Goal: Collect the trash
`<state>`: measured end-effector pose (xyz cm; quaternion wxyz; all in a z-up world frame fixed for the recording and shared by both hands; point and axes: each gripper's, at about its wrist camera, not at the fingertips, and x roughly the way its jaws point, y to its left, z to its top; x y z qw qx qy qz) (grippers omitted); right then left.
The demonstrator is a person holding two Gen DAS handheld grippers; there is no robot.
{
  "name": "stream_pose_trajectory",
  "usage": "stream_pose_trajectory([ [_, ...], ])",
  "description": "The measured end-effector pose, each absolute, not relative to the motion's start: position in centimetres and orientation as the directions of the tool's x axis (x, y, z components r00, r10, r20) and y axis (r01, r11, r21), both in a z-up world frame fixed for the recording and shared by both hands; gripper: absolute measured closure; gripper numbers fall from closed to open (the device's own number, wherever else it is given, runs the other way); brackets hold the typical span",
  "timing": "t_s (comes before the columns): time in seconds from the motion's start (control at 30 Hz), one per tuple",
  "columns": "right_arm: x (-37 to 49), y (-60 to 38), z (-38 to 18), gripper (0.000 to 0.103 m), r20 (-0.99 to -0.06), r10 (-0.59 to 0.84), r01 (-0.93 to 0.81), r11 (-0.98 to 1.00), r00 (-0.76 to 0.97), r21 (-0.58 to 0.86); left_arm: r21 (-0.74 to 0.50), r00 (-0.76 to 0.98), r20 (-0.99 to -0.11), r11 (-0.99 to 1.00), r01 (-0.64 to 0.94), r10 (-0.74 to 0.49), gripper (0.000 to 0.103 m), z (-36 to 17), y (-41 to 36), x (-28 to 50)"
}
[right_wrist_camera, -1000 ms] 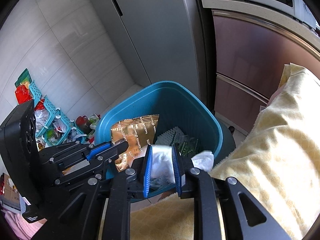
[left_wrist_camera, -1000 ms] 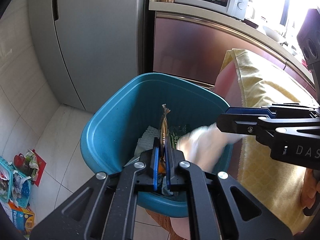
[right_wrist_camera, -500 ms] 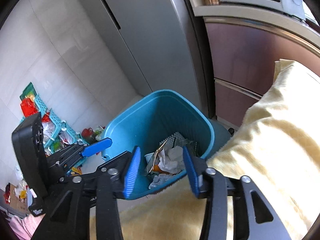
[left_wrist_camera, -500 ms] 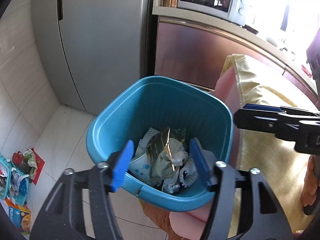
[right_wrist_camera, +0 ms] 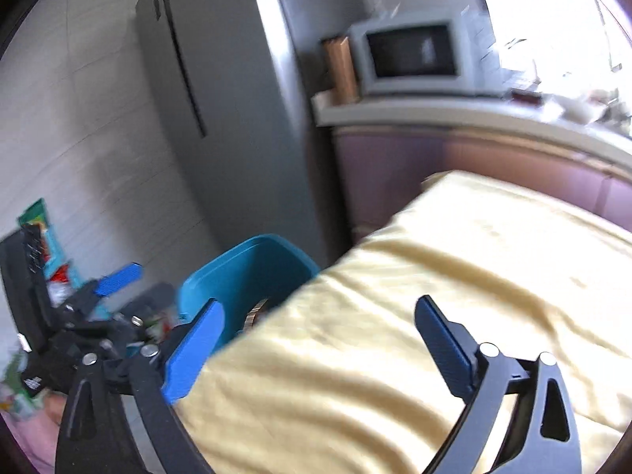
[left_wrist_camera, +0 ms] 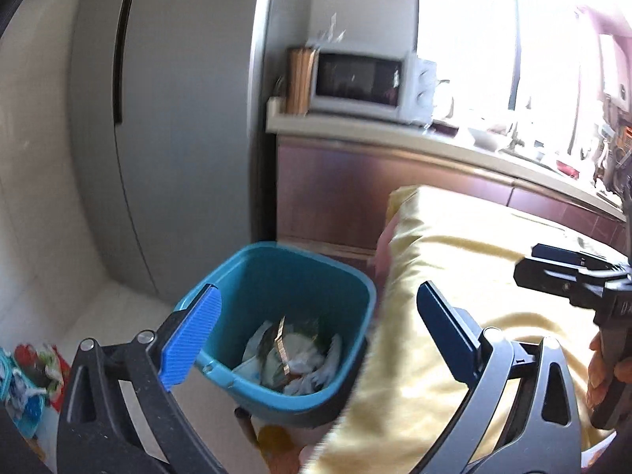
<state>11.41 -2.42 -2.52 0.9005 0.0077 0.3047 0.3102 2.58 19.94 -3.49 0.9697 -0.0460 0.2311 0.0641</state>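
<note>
My left claw (left_wrist_camera: 318, 324) is spread wide with nothing between its blue pads (left_wrist_camera: 189, 339). It hangs above the teal bin (left_wrist_camera: 237, 272), which sits just below and ahead of it on the floor. The trash (left_wrist_camera: 292, 351) lies in the bottom of the bin: crumpled white paper, something green and a brownish wrapper standing on edge, though the motion blur keeps me from telling the pieces apart. The near wall of the bin is partly hidden behind my left pad, and its right rim slips under the edge of the yellow cloth (left_wrist_camera: 474, 260).

My right claw (right_wrist_camera: 320, 339) is also wide open and empty, over the yellow cloth. From there I see only the far left part of the bin (right_wrist_camera: 252, 260); the cloth (right_wrist_camera: 454, 276) covers the rest, and just a sliver of something brown shows inside. My left claw (right_wrist_camera: 118, 276) appears at the far left, blurred.

Beyond the bin stands a grey fridge (left_wrist_camera: 177, 118). To its right a counter (left_wrist_camera: 395, 134) carries a microwave (left_wrist_camera: 363, 83); the things further right along the counter are washed out by window glare. At the left edge some colourful packets (left_wrist_camera: 27, 367) are cut off by the frame.
</note>
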Motion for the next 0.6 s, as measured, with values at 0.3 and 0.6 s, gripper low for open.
stream_pose_trajectory([
  [0.3, 5.7, -10.7, -1.1, 0.007, -0.422, 0.336, -0.333, 0.939, 0.842, 0.085, -0.035, 0.937, -0.349, 0.998, -0.042, 0.028, 0.006, -0.9, 12.4, 2.1],
  [0.6, 2.5, -16.4, -0.7, 0.007, -0.348, 0.18, -0.166, 0.984, 0.92, 0.07, -0.004, 0.958, -0.287, 1.0, 0.019, -0.019, 0.006, 0.2, 5.9, 1.5],
])
